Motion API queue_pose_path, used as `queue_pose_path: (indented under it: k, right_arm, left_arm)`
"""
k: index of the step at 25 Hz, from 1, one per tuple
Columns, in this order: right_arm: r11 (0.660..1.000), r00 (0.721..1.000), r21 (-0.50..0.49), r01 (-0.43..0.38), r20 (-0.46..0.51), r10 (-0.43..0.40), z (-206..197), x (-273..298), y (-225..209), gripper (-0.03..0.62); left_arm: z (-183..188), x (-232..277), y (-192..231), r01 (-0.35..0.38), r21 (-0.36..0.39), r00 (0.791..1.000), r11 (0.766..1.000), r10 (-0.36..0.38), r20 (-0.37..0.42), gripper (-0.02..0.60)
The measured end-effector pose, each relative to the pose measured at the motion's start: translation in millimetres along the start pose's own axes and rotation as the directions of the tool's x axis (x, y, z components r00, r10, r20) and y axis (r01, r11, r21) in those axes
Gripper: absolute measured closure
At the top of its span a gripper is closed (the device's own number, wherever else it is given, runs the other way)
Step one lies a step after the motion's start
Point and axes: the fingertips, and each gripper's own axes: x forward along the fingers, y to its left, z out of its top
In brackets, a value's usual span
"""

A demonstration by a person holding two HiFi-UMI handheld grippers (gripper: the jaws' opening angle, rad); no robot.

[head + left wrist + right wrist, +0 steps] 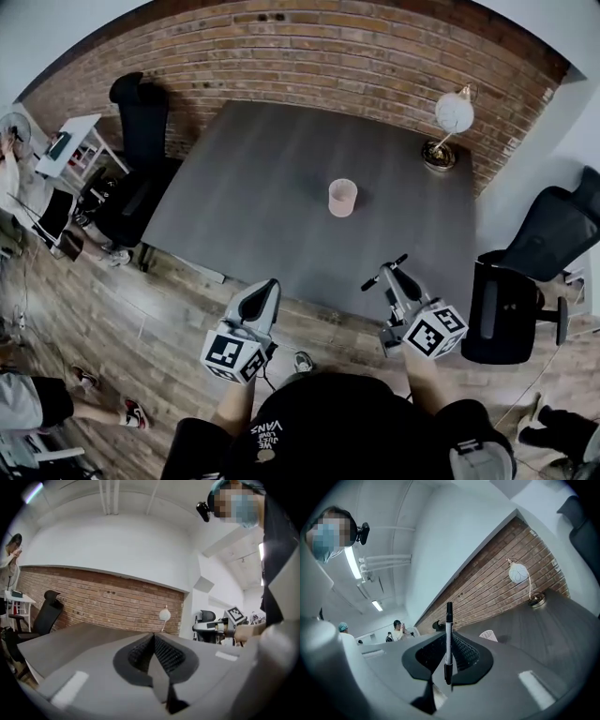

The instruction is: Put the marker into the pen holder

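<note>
Near the table [281, 159], right hand-held gripper [394, 278] grips marker [448, 634].

The pen holder [489, 635] sits partly hidden behind the fingers [468, 654].

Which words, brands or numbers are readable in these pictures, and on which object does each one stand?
"VANS": on the person's black shirt, seen upside down in the head view; the smaller lines next to it are too blurred to read.
Print on the barrel of the marker: too small to read.
No other text is readable.
</note>
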Motion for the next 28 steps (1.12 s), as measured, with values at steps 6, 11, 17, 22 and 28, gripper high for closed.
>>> queue_pose_path:
  k: [6,11,17,22,28]
  right_arm:
    - [0.993,0.991,0.027,0.117,0.06,-0.118,-3,24,0,0.558]
    - [0.988,0.985,0.016,0.151,0.076,-0.152,5,39,-13,0.557]
    - [0.988,0.987,-0.043,0.146,0.074,-0.142,26,72,-38,0.558]
    - [0.986,0.992,-0.119,0.113,0.065,-0.106,43,108,-65,0.557]
    - [0.985,0.996,-0.152,0.077,0.046,-0.07,57,146,-93,0.559]
  left_arm:
    - [1,17,43,0.105,0.008,0.994,0.994,-0.105,-0.037,0.529]
    - [-1,41,54,0.139,-0.016,0.99,0.99,-0.14,-0.033,0.529]
    - [0,73,60,0.141,-0.022,0.989,0.99,-0.141,-0.035,0.529]
    - [5,102,70,0.116,-0.016,0.993,0.993,-0.116,-0.032,0.529]
    - [4,136,75,0.085,-0.017,0.996,0.996,-0.085,-0.032,0.529]
